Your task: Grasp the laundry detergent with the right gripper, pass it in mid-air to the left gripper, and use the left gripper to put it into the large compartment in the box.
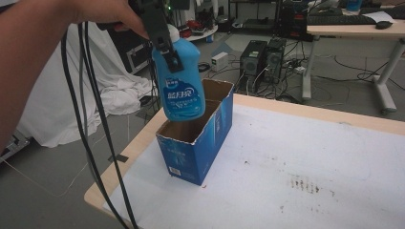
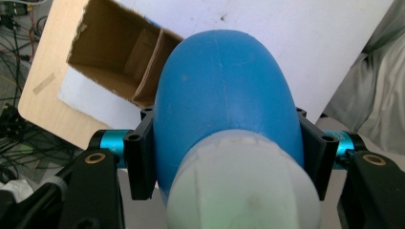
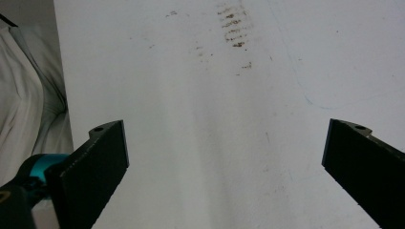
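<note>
A blue detergent bottle (image 1: 184,88) with a white cap hangs upright over the near end of an open blue cardboard box (image 1: 197,143). My left gripper (image 1: 171,57) is shut on the bottle's upper body, a hand holding it from the top left. In the left gripper view the black jaws press both sides of the bottle (image 2: 224,90), and the box (image 2: 110,57) with its inner divider lies below. My right gripper (image 3: 224,152) stands open above the bare white table cover (image 3: 215,95), nothing between its jaws.
The box stands near the left corner of the table (image 1: 315,152), whose white cover carries brown stains (image 1: 303,183). Black cables (image 1: 90,143) trail down at the left. On the floor are a white cloth (image 1: 110,81), computer towers (image 1: 262,59) and a desk (image 1: 353,29).
</note>
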A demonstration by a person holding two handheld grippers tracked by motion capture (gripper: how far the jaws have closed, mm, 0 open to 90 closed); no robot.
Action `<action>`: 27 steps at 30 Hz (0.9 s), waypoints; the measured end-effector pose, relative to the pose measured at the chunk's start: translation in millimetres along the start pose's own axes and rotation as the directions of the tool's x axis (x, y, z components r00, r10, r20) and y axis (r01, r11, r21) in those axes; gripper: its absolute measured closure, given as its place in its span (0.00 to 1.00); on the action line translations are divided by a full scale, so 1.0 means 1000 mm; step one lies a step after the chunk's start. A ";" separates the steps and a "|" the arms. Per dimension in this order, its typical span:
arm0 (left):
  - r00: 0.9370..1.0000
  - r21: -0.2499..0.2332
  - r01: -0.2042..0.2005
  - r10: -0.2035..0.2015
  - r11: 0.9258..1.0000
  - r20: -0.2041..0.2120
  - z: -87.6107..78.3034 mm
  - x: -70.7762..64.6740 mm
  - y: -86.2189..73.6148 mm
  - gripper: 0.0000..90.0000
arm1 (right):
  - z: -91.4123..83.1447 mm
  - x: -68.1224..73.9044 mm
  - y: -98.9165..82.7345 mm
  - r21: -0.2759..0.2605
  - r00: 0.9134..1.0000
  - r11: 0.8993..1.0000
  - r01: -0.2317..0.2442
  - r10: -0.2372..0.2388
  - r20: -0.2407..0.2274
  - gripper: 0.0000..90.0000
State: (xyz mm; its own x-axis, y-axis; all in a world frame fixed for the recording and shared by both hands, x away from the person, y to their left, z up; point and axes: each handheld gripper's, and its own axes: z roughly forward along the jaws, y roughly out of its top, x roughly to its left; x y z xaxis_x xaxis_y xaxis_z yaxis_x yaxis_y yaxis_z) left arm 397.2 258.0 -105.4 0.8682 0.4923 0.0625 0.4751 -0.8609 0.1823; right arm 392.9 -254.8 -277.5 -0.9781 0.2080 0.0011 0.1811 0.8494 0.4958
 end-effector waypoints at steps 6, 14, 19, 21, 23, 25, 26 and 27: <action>1.000 0.032 -0.021 0.021 0.999 -0.004 0.025 0.004 -0.003 0.41 | 0.004 -0.001 0.000 0.001 1.000 1.000 -0.017 0.017 -0.004 0.01; 0.999 0.053 -0.045 0.045 0.998 -0.010 0.060 0.004 -0.001 0.41 | 0.007 -0.002 -0.004 -0.002 0.999 0.999 -0.036 0.036 -0.012 0.01; 0.998 0.075 -0.057 0.057 0.996 0.012 0.089 0.006 -0.002 0.41 | 0.010 -0.002 -0.006 -0.001 0.999 0.999 -0.045 0.045 -0.021 0.01; 0.998 0.078 -0.057 0.056 0.995 0.016 0.094 0.006 -0.002 0.41 | 0.011 -0.002 -0.007 0.000 0.999 0.999 -0.044 0.044 -0.022 0.01; 0.998 0.087 -0.061 0.059 0.994 0.019 0.104 0.007 -0.003 0.41 | 0.012 -0.002 -0.009 0.004 0.999 0.999 -0.049 0.049 -0.023 0.01; 0.998 0.086 -0.060 0.059 0.994 0.024 0.111 0.008 -0.003 0.41 | 0.012 -0.003 -0.009 0.005 0.998 0.999 -0.054 0.054 -0.024 0.01; 0.998 0.087 -0.064 0.061 0.994 0.029 0.116 0.009 -0.003 0.41 | 0.013 -0.003 -0.010 0.004 0.998 0.998 -0.056 0.056 -0.021 0.01; 0.998 0.089 -0.064 0.062 0.994 0.031 0.120 0.009 -0.003 0.41 | 0.013 -0.003 -0.010 0.004 0.998 0.998 -0.057 0.057 -0.021 0.01</action>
State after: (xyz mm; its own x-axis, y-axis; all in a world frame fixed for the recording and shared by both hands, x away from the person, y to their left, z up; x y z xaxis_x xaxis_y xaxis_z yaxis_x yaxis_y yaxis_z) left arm 420.7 249.7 -222.7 0.8997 0.4343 0.0436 0.4294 -0.8986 0.0901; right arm 395.5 -257.3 -293.8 -0.9681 0.2458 0.0481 0.2371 0.8379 0.4916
